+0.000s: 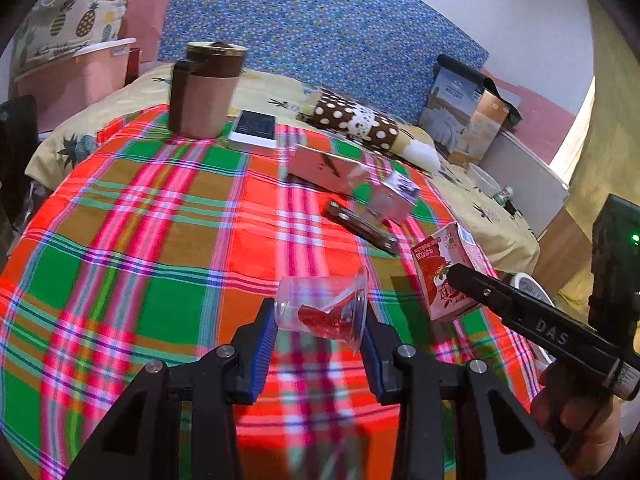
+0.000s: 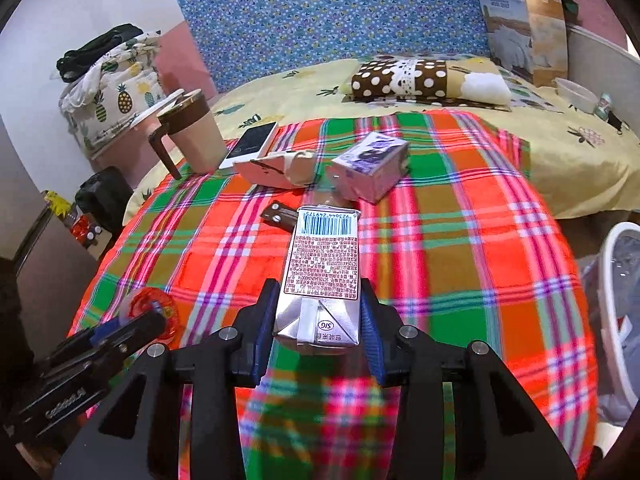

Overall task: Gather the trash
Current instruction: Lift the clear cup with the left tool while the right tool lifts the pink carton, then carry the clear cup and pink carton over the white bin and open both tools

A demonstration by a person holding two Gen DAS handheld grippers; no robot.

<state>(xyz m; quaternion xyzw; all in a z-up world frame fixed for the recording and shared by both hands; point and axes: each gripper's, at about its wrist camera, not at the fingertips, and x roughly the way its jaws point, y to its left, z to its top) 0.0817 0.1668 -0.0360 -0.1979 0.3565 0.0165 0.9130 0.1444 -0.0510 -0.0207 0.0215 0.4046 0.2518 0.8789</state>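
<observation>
Your left gripper (image 1: pixel 320 322) is clamped on a clear plastic cup (image 1: pixel 322 312) lying on its side, with something red inside, both blue pads against it, above the plaid cloth (image 1: pixel 160 220). Your right gripper (image 2: pixel 320 320) grips a strawberry drink carton (image 2: pixel 322 276), barcode end pointing away, its 2 pads pressed on the carton's sides. Farther back on the cloth sit a brown-lidded mug (image 2: pixel 194 132), a phone (image 2: pixel 250 144), a white box (image 2: pixel 272 168), a small purple carton (image 2: pixel 370 166) and a dark bar (image 1: pixel 362 226). At your right edge stands a white bin (image 2: pixel 616 312).
</observation>
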